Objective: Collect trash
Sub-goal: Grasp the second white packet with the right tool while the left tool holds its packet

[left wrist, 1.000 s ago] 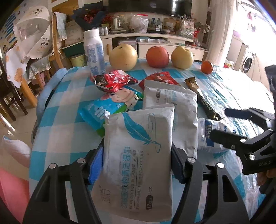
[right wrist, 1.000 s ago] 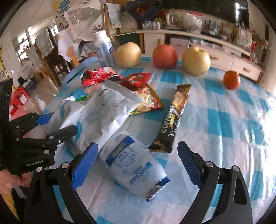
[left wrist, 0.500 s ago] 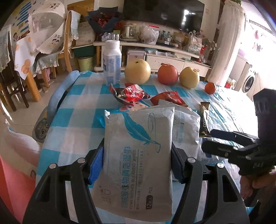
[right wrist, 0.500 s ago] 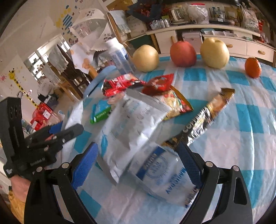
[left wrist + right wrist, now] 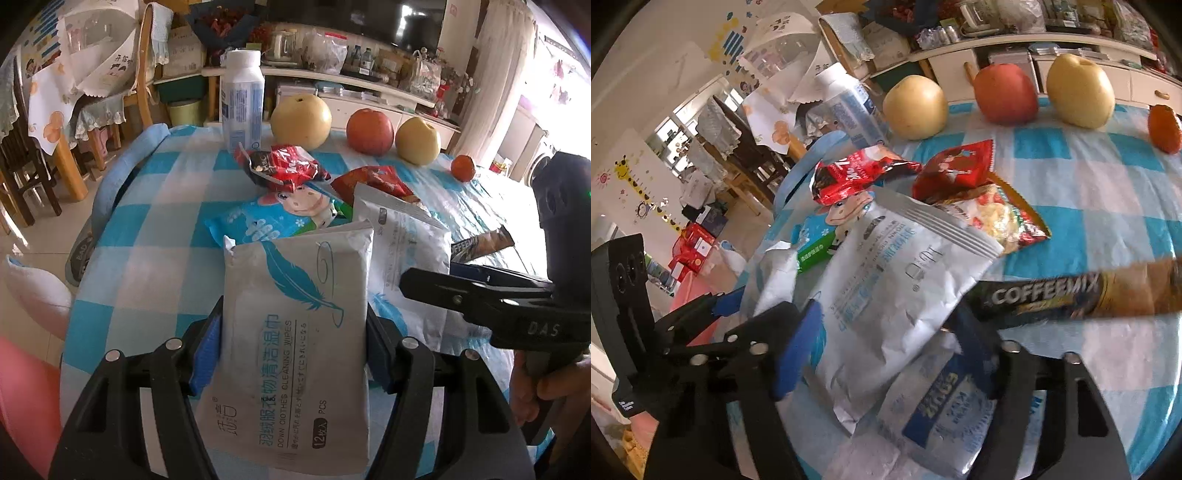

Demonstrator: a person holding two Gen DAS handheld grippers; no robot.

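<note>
My left gripper is shut on a white wipes pack with a blue feather and holds it above the table. My right gripper has its jaws closed against a second white wipes pouch, with a white-and-blue packet and a Coffeemix stick lying by it. Red snack wrappers, a cartoon cow wrapper and a chip bag lie behind. The right gripper also shows in the left wrist view.
A white bottle, two pears, an apple and a small orange stand along the far edge of the blue checked table. Chairs and a red bag are at the left.
My right gripper moved in over the white pouch and closed its jaws onto it. My left gripper lifted the feather pack higher and back from the pile.
</note>
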